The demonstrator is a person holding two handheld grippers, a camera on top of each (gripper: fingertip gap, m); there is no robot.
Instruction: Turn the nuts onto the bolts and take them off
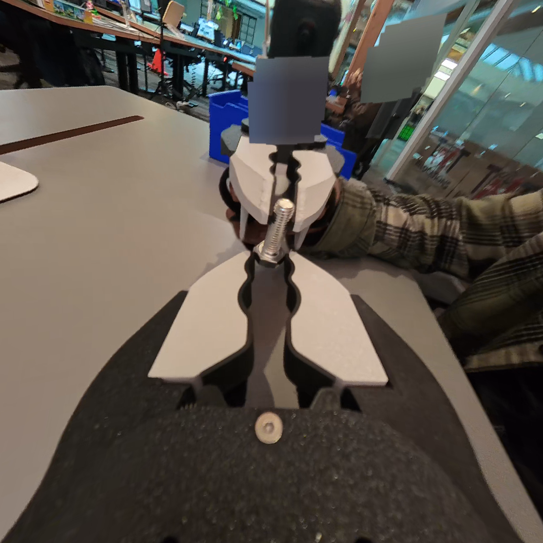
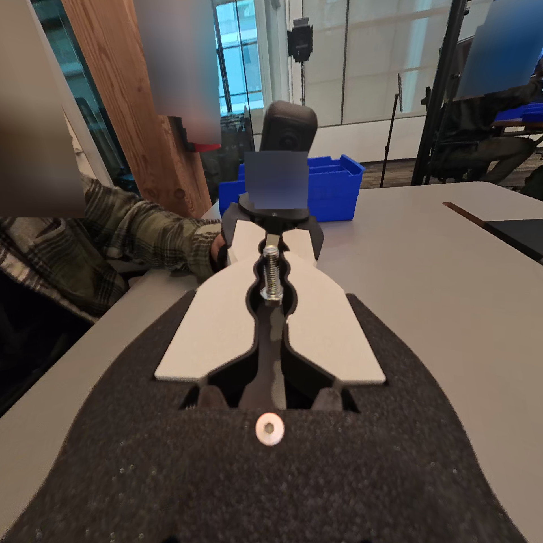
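A silver bolt [image 1: 274,232] spans the gap between my two grippers, which face each other tip to tip above the grey table [image 1: 117,205]. My left gripper [image 1: 269,256] is shut on the bolt's hex end [image 1: 268,258] at its fingertips. The threaded shaft runs away to my right gripper [image 1: 282,202]. In the right wrist view my right gripper [image 2: 271,261] is closed around the shaft [image 2: 271,273]. A hex nut [image 2: 271,293] sits in a notch between its fingers. The left gripper [image 2: 271,244] meets the shaft's far end.
A blue bin [image 2: 332,188] stands behind the grippers at the table's far edge; it also shows in the left wrist view [image 1: 223,123]. Plaid sleeves [image 1: 426,226] reach in from the side. A dark mat [image 2: 517,235] and a white pad [image 1: 14,182] lie on the table. Both grippers' tips are close together, under 4 cm apart.
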